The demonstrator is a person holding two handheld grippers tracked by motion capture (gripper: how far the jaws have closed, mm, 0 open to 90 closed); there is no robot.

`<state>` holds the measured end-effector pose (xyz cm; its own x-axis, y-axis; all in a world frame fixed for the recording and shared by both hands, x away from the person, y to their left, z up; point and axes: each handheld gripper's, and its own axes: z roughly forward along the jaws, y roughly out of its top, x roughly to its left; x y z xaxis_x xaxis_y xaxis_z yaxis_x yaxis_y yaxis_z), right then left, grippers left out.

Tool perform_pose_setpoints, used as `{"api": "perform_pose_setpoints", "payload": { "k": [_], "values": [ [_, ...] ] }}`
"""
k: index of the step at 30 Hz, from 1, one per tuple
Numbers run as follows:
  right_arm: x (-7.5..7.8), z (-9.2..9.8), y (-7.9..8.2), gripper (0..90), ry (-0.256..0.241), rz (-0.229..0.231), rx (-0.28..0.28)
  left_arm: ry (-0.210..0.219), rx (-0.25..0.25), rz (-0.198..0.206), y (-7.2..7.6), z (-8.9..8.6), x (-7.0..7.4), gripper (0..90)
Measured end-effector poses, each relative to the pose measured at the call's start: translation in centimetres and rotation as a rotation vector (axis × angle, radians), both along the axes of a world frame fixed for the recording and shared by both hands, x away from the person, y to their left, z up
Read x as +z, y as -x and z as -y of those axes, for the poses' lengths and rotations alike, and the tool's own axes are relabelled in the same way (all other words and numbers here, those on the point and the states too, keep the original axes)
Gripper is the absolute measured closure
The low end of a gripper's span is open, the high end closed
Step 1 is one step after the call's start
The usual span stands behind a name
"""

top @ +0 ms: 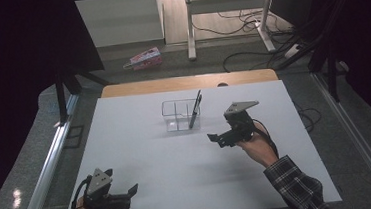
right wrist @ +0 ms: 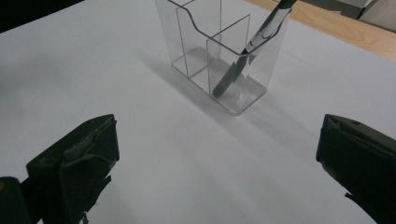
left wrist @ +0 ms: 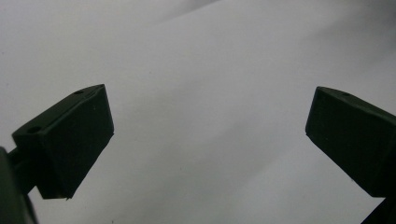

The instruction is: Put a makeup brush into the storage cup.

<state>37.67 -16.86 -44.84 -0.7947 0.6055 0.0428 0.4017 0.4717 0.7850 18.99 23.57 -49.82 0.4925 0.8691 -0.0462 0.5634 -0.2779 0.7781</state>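
Near the middle of the white table (top: 142, 153), a clear divided holder (top: 181, 116) with a dark pen (top: 195, 110) leaning in its right-hand compartment, tip down. Just to its right, the right claw (top: 219, 138) — released, jaws wide, holding nothing, apart from the holder. At the near left edge, the left claw (top: 130, 195) — likewise spread, empty, well apart from holder and pen.

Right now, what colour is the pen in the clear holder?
Dark grey, nearly black pen; the right gripper view shows it best.

lab | black curtains (top: 18, 42) | floor cables (top: 247, 19) | white table (top: 142, 153)
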Motion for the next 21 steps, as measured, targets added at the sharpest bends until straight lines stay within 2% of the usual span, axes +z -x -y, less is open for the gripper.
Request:
{"api": "perform_pose_setpoints", "payload": {
  "k": [6,12,21],
  "values": [
    [0.0,0.3,0.6,0.0,-0.011,0.007,-0.002,-0.004,-0.005,0.001,0.0,0.0,0.0,1.4],
    [0.0,0.7,1.3,0.0,-0.034,-0.006,-0.007,0.0,-0.006,0.002,0.0,0.0,0.0,1.4],
    [-0.2,1.2,2.3,0.0,-0.024,-0.006,-0.015,-0.002,-0.014,0.003,0.1,0.1,0.0,1.5]
  ]
}}
